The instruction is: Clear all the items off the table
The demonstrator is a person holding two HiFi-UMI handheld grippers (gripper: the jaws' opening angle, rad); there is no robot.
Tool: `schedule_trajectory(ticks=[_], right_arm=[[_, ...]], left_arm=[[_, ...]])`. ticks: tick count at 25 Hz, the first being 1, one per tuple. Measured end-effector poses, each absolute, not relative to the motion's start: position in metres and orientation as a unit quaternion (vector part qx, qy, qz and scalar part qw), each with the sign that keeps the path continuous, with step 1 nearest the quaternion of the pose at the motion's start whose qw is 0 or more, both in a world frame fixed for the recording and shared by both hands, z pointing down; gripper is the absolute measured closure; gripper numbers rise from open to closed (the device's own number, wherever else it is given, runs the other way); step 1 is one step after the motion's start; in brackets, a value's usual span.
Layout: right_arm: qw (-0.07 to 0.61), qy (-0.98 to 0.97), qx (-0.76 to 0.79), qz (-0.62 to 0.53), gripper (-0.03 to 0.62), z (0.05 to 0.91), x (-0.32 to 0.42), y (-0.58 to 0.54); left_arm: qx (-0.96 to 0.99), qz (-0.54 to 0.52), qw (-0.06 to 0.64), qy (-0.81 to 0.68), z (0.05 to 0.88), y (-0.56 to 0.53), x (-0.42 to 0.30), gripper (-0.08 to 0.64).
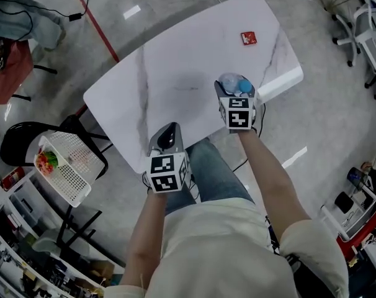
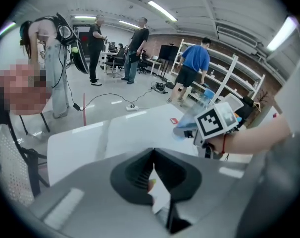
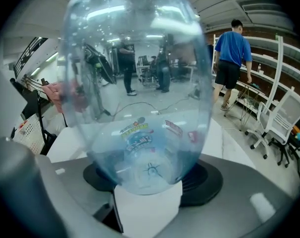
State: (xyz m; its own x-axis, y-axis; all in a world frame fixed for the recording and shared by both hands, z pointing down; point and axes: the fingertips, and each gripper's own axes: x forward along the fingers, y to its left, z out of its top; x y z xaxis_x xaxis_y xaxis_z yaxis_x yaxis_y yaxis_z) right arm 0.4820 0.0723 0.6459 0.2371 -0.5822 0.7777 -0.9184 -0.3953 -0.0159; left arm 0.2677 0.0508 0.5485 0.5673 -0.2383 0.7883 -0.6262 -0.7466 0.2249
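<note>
The bottle (image 3: pixel 135 93), clear and seemingly empty, was clamped near its base in the right gripper (image 1: pixel 236 90) over the tabletop's (image 1: pixel 175 73) 4 o'clock edge. It looked light, thin-walled and slippery, so firm squeezing might dent it. A flat red packet (image 1: pixel 249 38) lay at its 1 o'clock, well apart. The left gripper (image 1: pixel 168 136) was closed on nothing. A basket (image 1: pixel 70 166) stood off the 8 o'clock edge, with open floor around.
</note>
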Motion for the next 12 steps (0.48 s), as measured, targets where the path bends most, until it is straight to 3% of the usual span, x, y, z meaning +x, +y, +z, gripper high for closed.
schedule_trajectory(ticks=[12], right_arm=[[0.234,-0.522,0.742,0.349,0.258,0.579,0.432,0.077]], left_arm=[[0.851,0.363,0.252,-0.283,0.5,0.044,0.227,0.551]])
